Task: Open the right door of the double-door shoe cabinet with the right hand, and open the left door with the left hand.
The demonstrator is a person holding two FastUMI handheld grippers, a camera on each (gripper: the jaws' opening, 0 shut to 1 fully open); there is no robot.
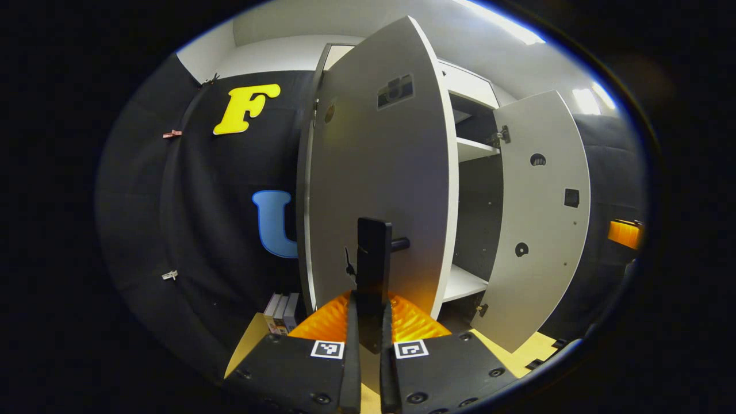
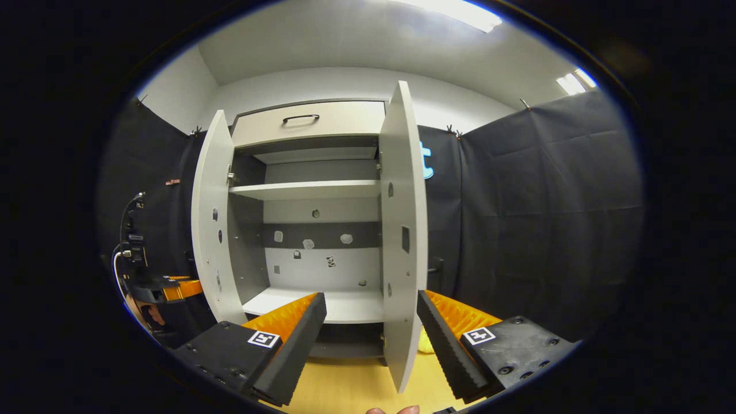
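Shoe cabinet point(image 2: 310, 190) at the far wall, both doors swung out. Left door point(image 1: 379, 172) wide open, its black handle point(image 1: 374, 253) clamped between the narrow fingers of the left gripper point(image 1: 371, 345). Right door point(image 2: 402, 230) edge-on between the wide-spread fingers of the right gripper point(image 2: 371, 322), untouched. Advisable: follow the hinge arc, no twisting on the handle, release once fully open. Shelves point(image 2: 305, 188) bare; drawer point(image 2: 307, 122) above shut.
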